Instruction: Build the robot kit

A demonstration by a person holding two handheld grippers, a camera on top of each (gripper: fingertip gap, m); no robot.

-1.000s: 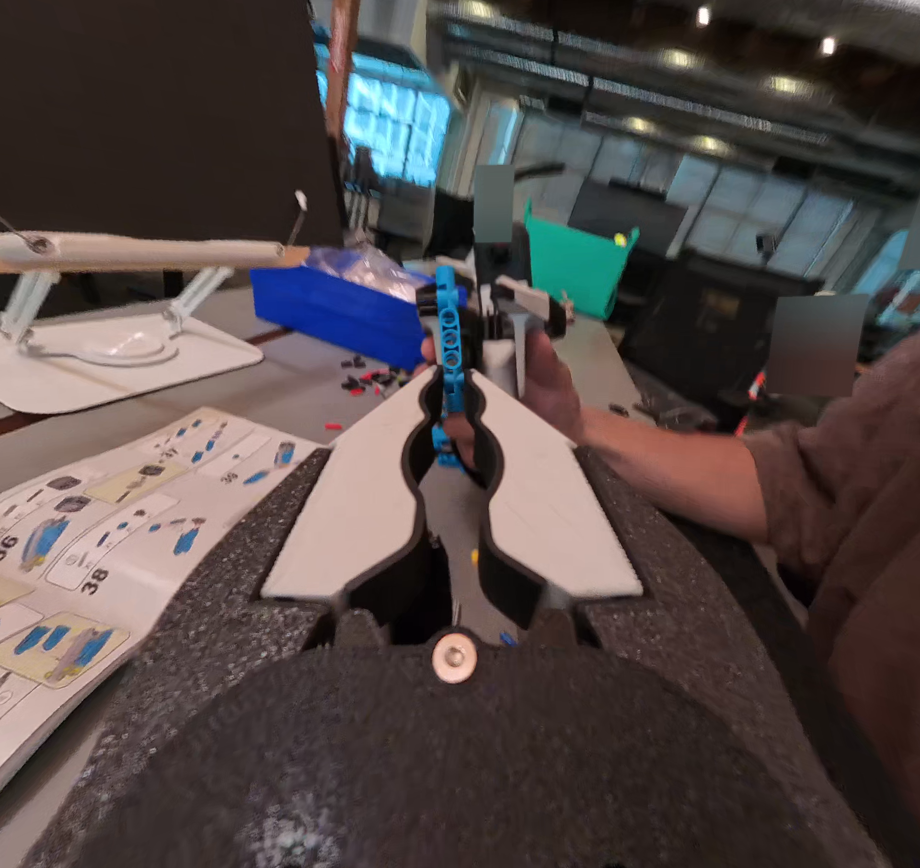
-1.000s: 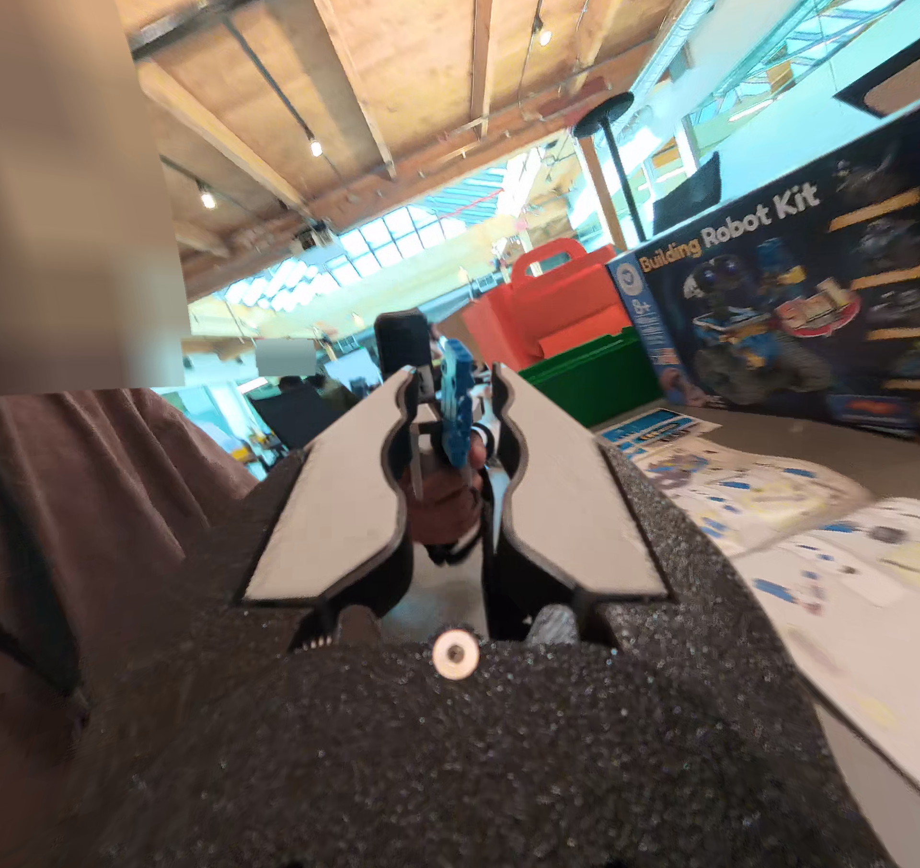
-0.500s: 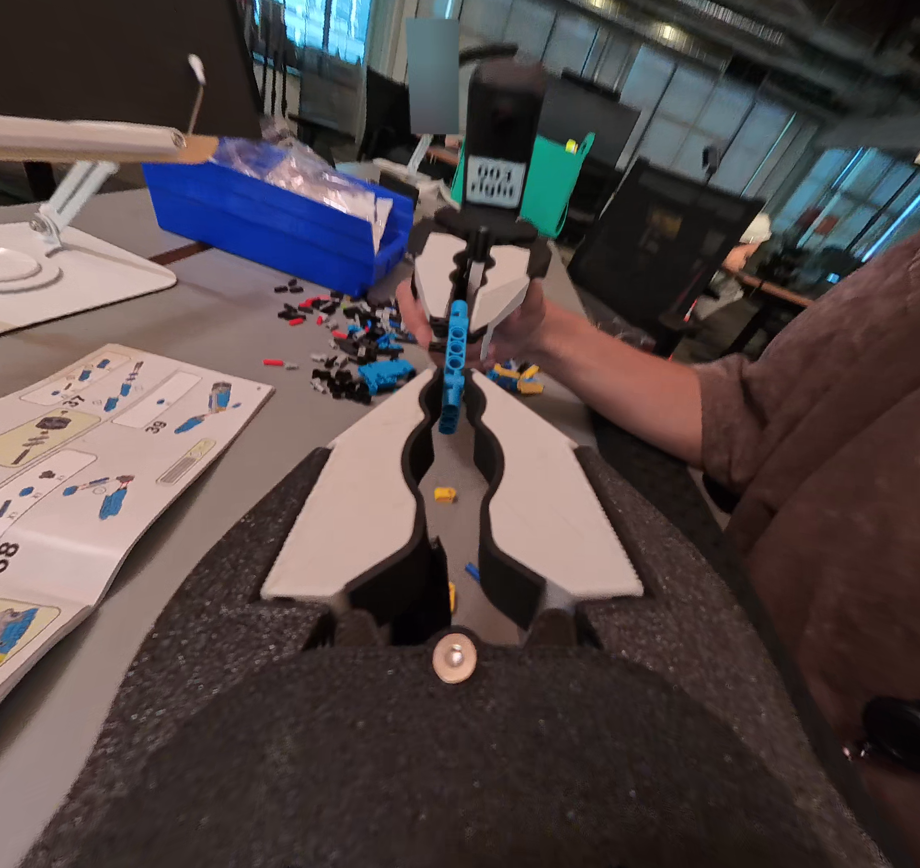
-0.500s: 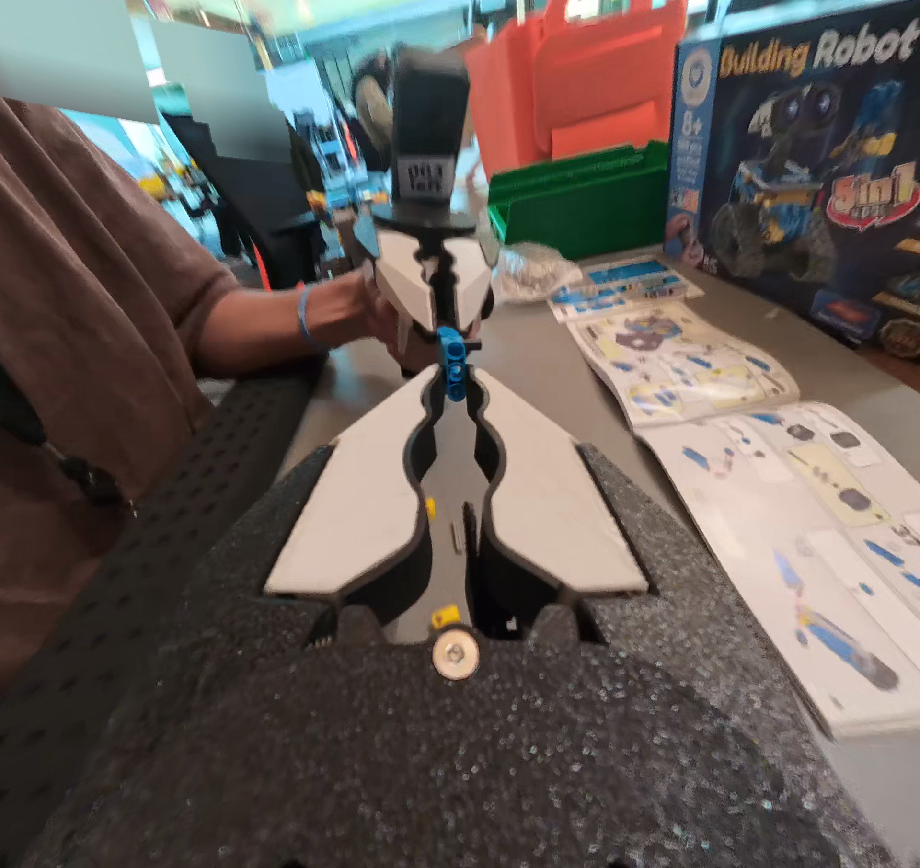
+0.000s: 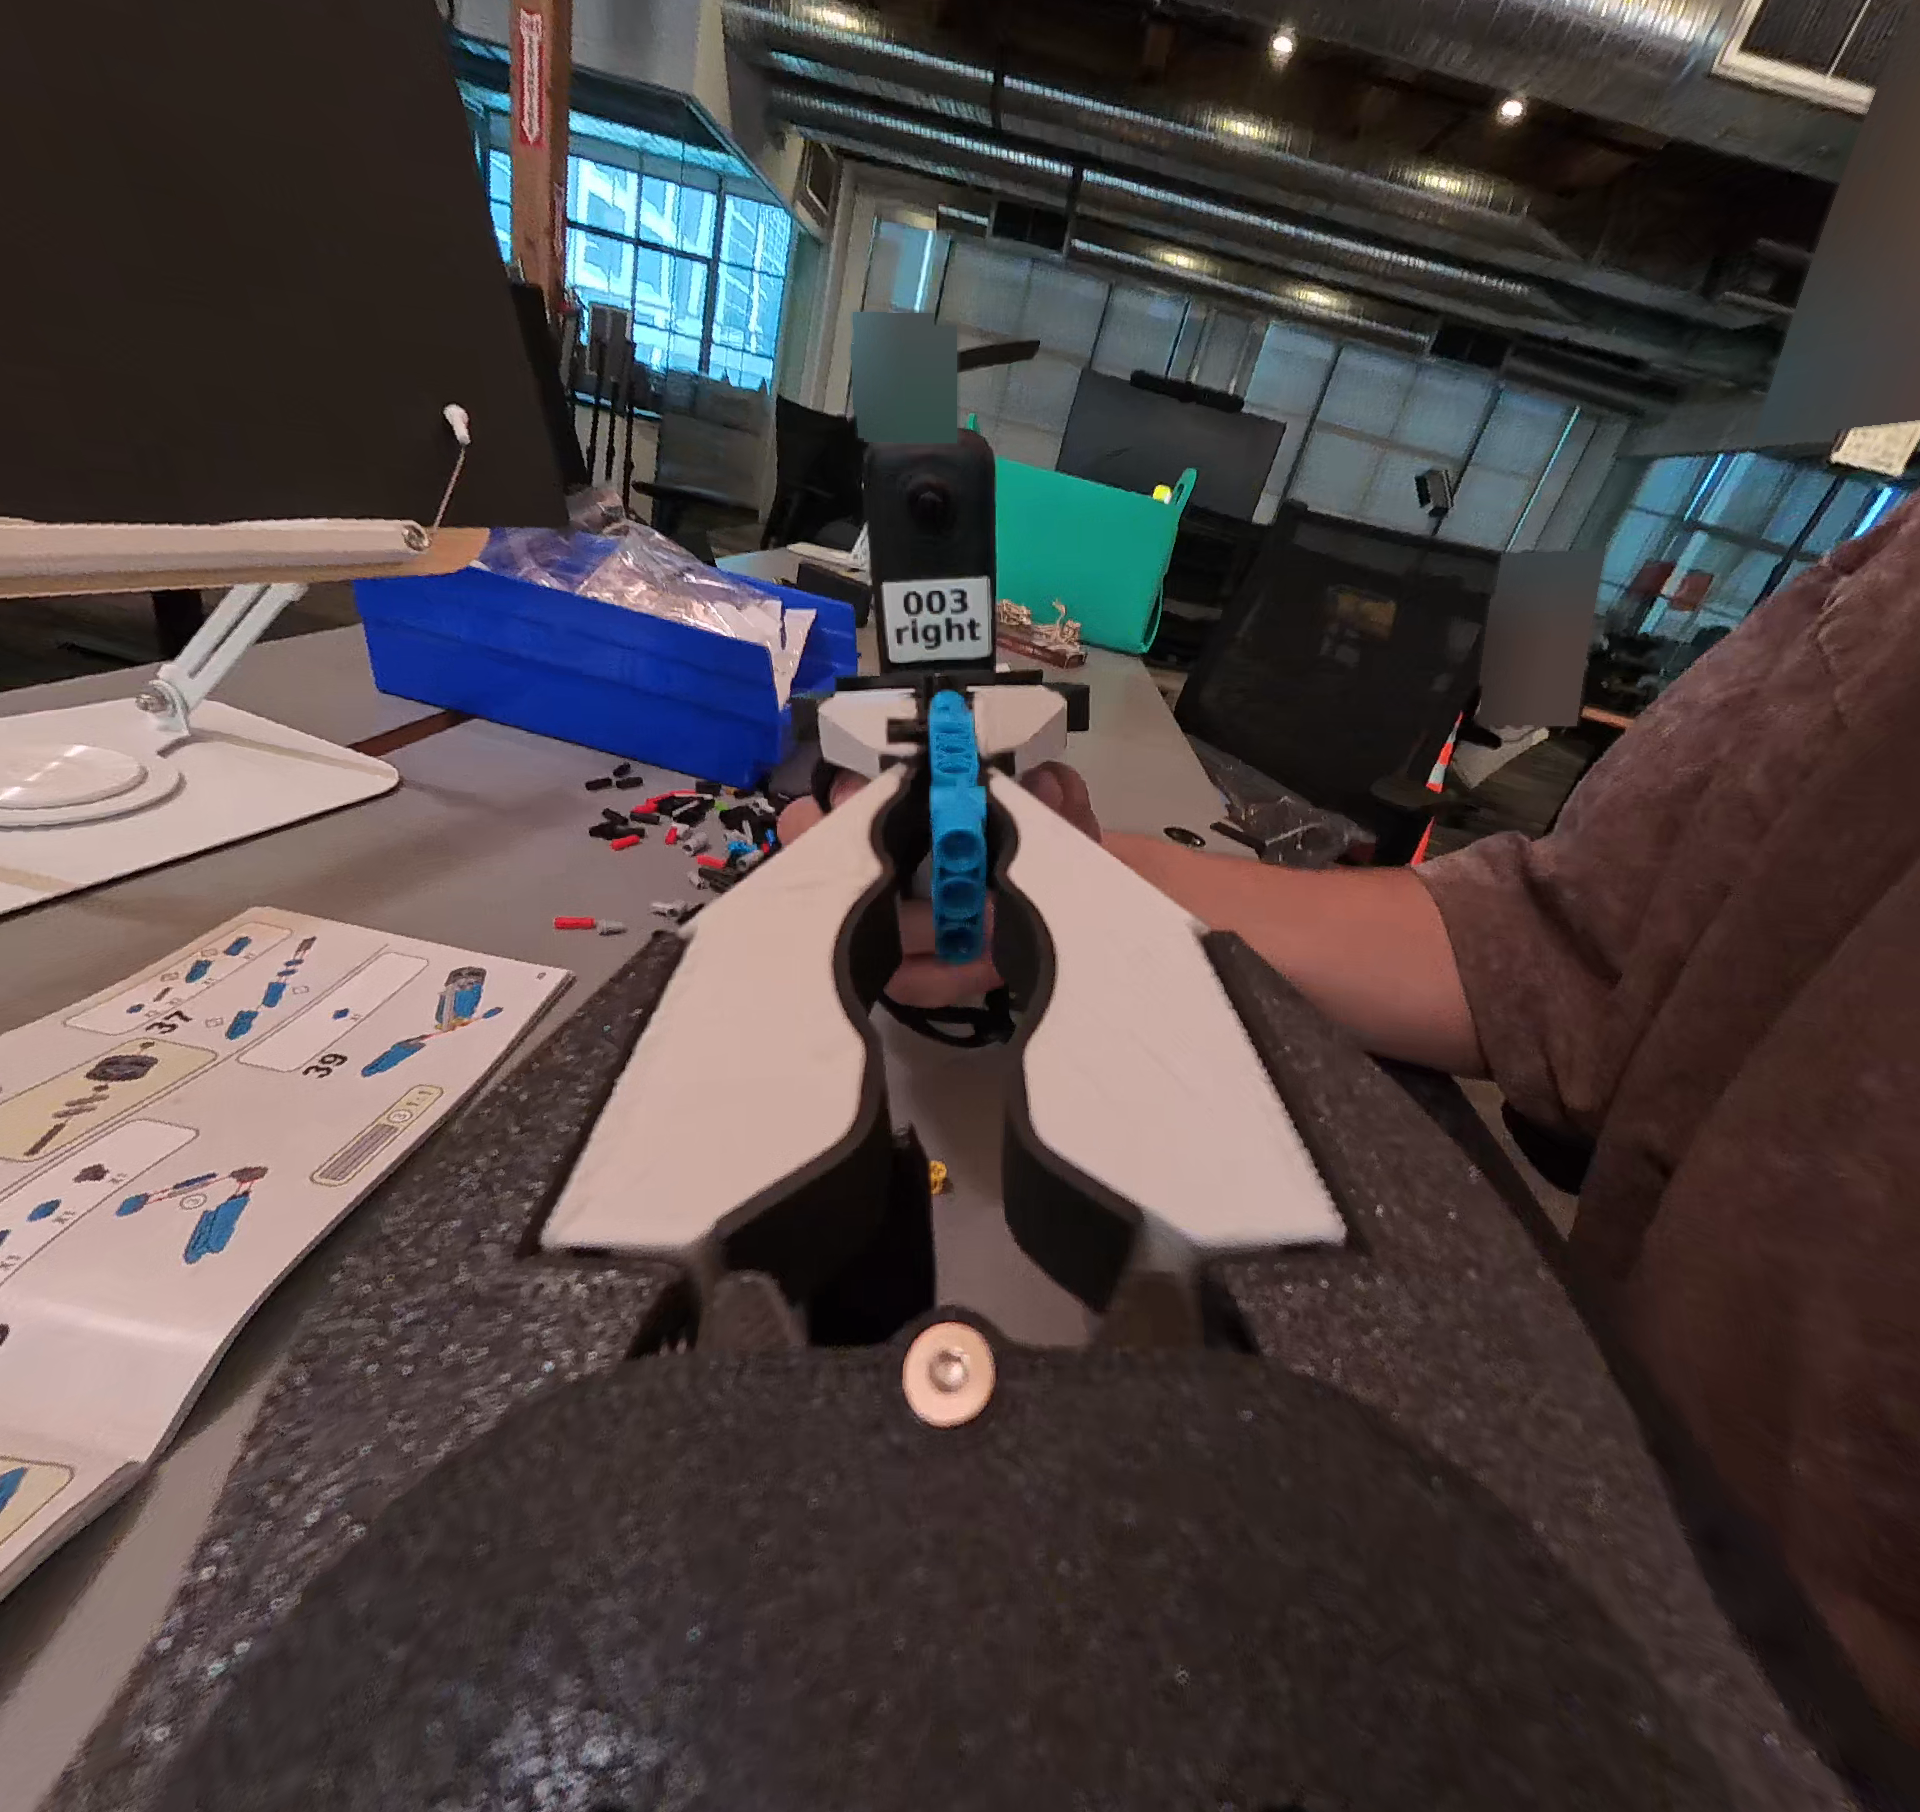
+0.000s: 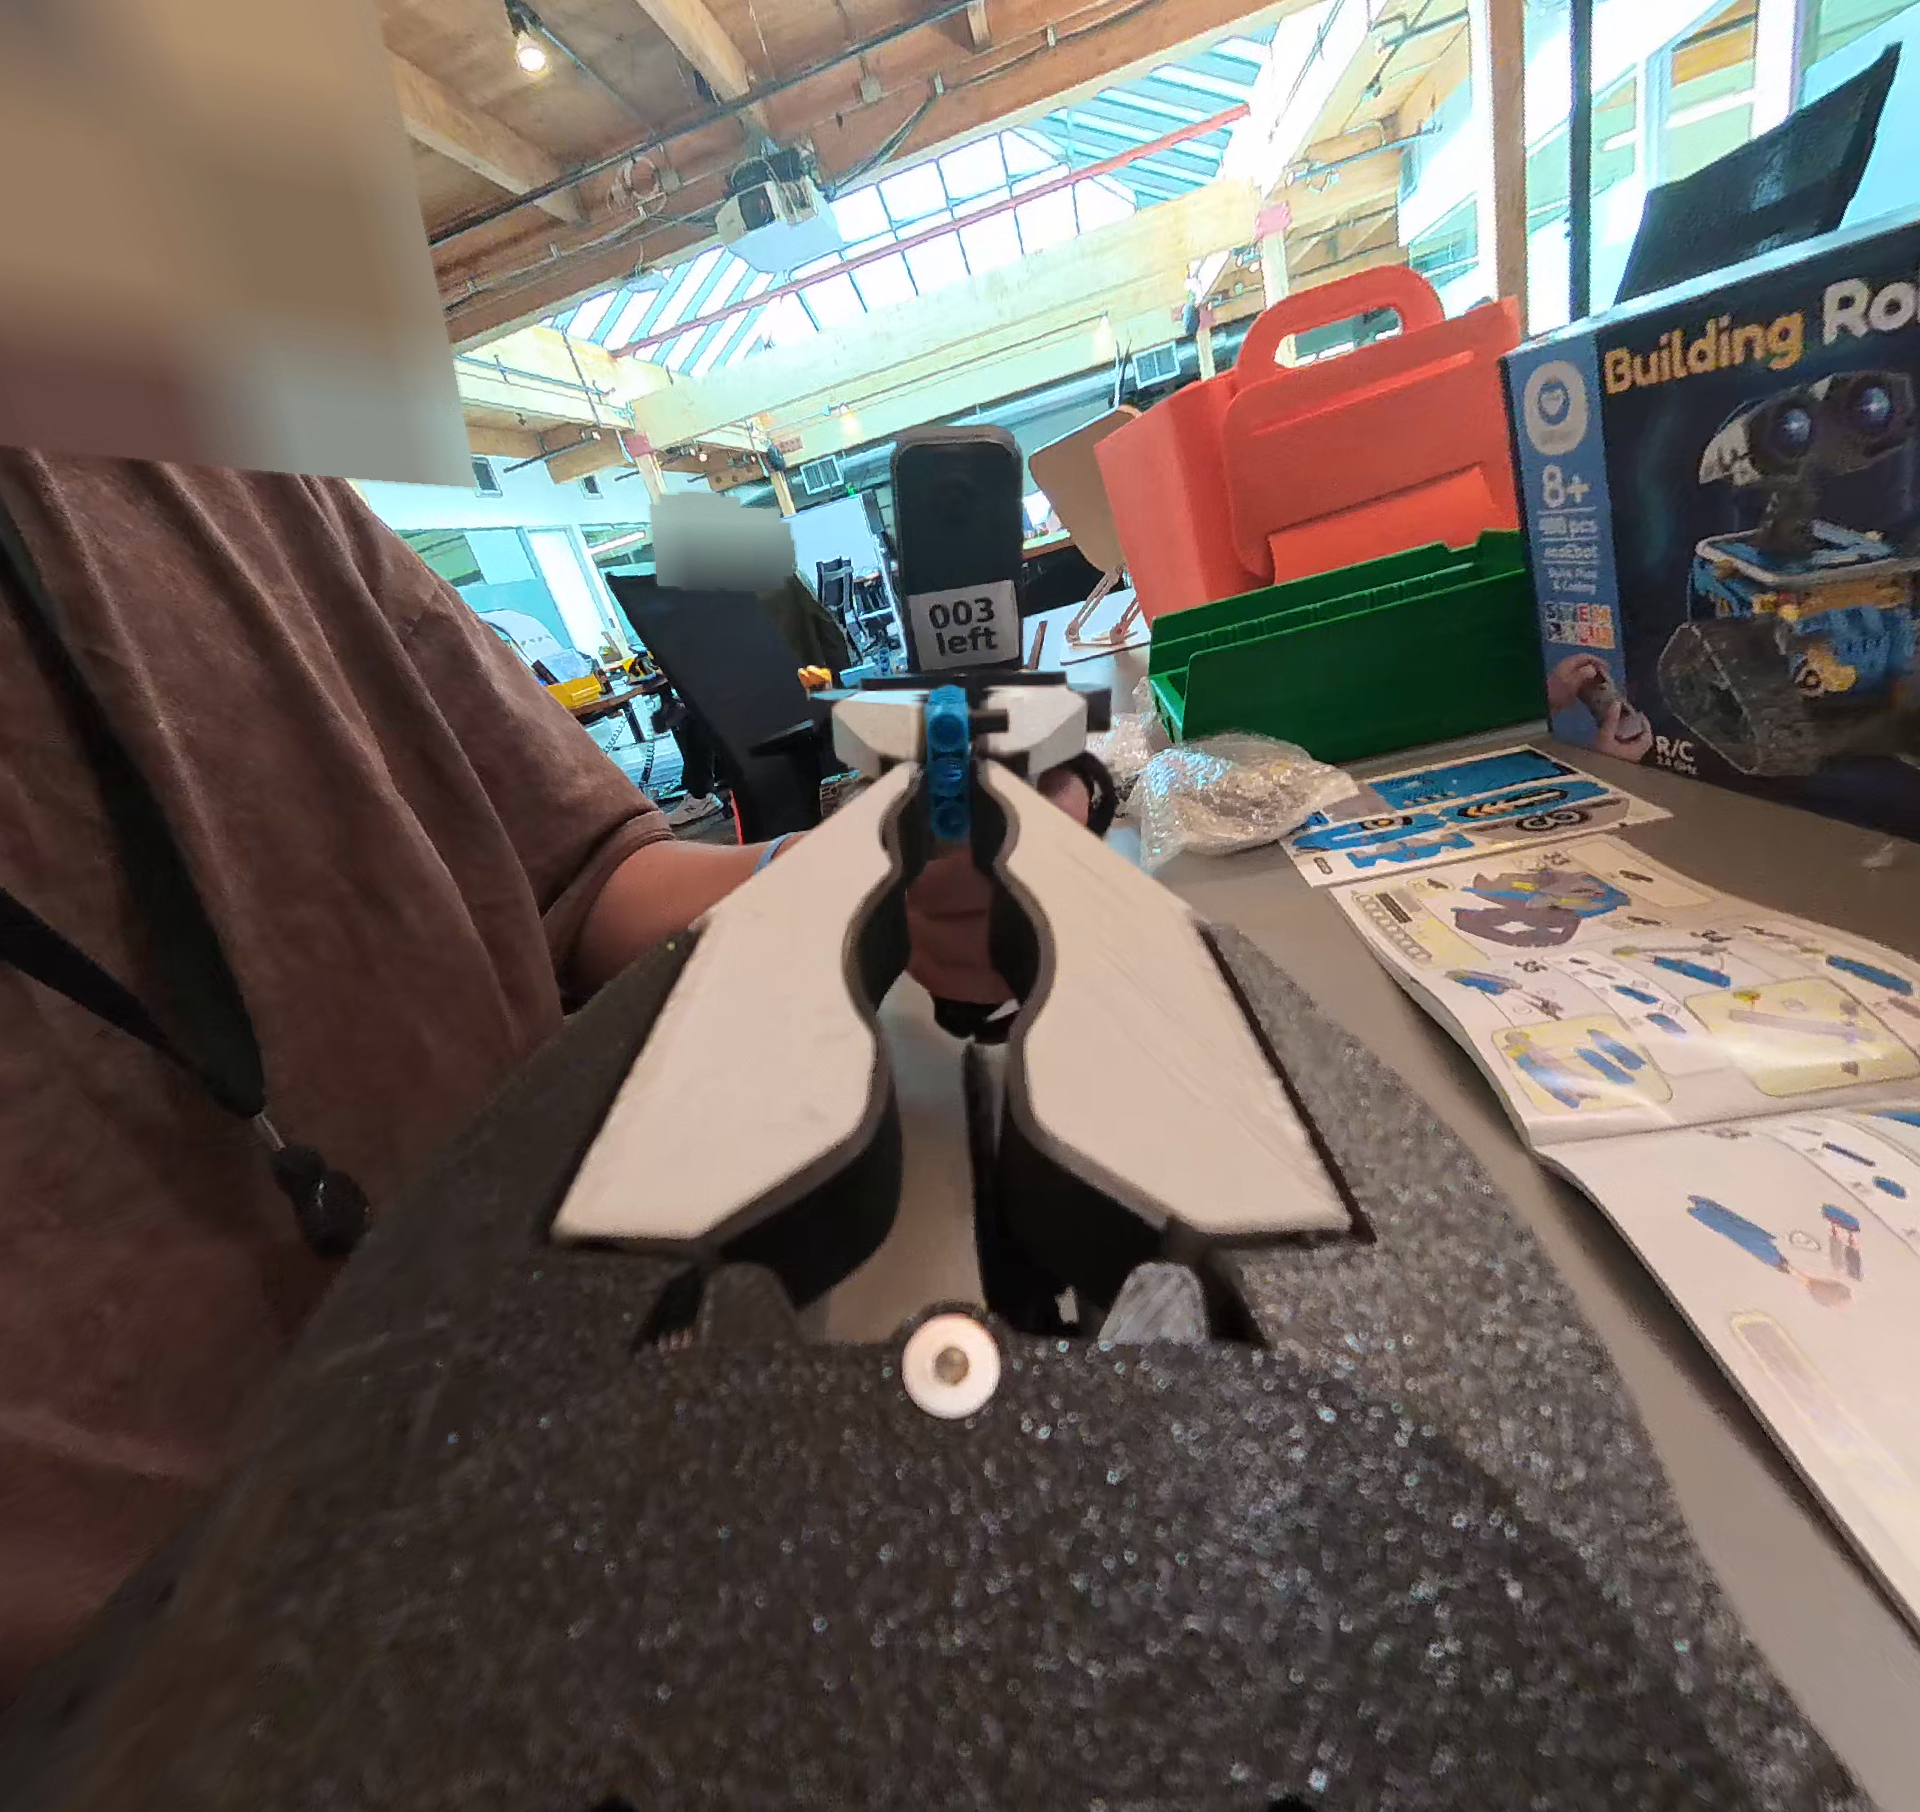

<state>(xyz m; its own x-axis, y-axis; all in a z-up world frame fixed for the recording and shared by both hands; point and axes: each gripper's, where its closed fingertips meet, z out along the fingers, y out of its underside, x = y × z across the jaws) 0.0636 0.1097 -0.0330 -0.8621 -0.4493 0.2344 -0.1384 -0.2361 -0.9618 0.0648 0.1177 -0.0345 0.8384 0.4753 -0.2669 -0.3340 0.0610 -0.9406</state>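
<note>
A blue holed beam is held in the air above the grey table, between two grippers that face each other tip to tip. My left gripper is shut on the near part of the beam. My right gripper is shut on its far end, with a hand behind it. In the right wrist view, my right gripper is shut on the same beam, and the left gripper clamps its far end. The beam stands roughly upright in both views.
A blue bin with plastic bags, a scatter of small parts, an open instruction booklet and a white stand base lie to the left. A green bin, an orange case, a kit box and a crumpled bag stand opposite. My two grippers' fingertips are within a few centimetres of each other.
Both grippers stay shut on the beam. Half a second ago both views tipped down toward the table; now they are raised again and the grippers stand closer together.
</note>
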